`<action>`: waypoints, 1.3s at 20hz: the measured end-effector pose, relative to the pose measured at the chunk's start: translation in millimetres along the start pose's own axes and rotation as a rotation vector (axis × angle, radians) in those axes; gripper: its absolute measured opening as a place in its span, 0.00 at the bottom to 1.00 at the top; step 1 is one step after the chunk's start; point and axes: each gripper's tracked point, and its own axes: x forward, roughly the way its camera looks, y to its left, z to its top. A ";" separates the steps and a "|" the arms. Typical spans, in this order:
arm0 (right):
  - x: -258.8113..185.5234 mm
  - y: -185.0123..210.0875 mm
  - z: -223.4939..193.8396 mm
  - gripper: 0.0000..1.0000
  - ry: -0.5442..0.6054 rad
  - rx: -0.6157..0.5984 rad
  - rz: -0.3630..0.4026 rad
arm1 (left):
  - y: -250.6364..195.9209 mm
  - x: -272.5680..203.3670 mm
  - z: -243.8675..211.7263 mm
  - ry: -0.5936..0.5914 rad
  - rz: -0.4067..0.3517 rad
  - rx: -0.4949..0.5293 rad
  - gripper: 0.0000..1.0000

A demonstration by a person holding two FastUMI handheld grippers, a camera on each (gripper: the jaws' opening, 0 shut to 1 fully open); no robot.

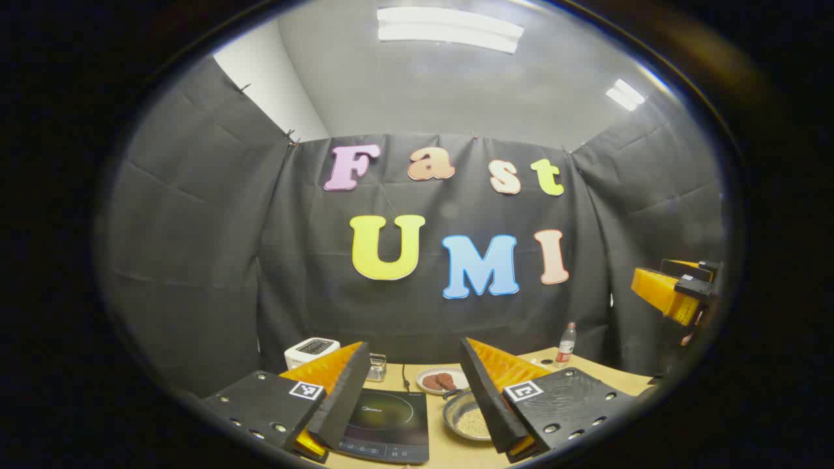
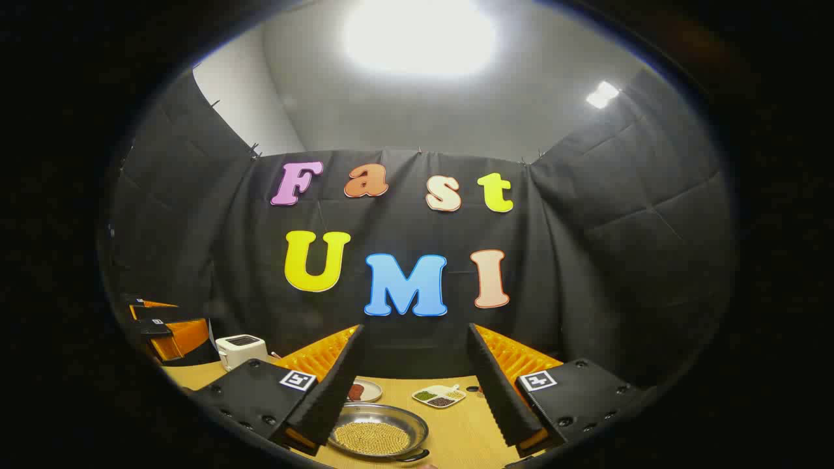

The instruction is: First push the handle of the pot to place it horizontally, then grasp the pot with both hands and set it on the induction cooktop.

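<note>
A: How are the grippers sitting?

B: The left gripper (image 1: 412, 391) is hovering above the table (image 1: 449, 453) with its two fingers spread wide, nothing between them. The right gripper (image 2: 412, 387) is doing the same, jaws apart and gripping nothing. Both are pointing level toward the back wall, tilted only a little downward.

A: Where is the pot lying?

B: One pot (image 2: 378, 431), a shallow metal pan, is sitting just below and between the right gripper's fingers (image 2: 326, 391), touching neither. It is holding a layer of small yellowish grains. A dark handle stub is showing at its near rim. In the left gripper view the same pot (image 1: 468, 417) is lying beside the inner edge of that gripper's right finger.

A: And the cooktop?

B: One black induction cooktop (image 1: 388, 420) is lying flat below the left gripper's gap, just left of the pot.

A: Farther out?

B: Beyond the pot, one small plate (image 1: 442, 380) is carrying two brownish patties. One divided dish (image 2: 439, 395) is holding green, dark and pale grains in separate sections. One white toaster (image 2: 240, 349) is standing off to the left, and one bottle (image 1: 565, 345) is standing upright at the far right. The other gripper (image 1: 677, 293) is hanging at the right edge of the left gripper view.
</note>
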 end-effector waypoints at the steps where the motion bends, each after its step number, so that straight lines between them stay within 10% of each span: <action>1: -0.5 -0.8 0.1 0.98 0.000 -0.001 0.000 | 0.6 -0.5 -0.1 -0.002 0.001 0.001 0.88; 26: 2.6 5.6 -7.9 0.96 0.013 0.000 0.017 | 3.6 -11.9 1.6 -0.009 0.018 0.010 0.87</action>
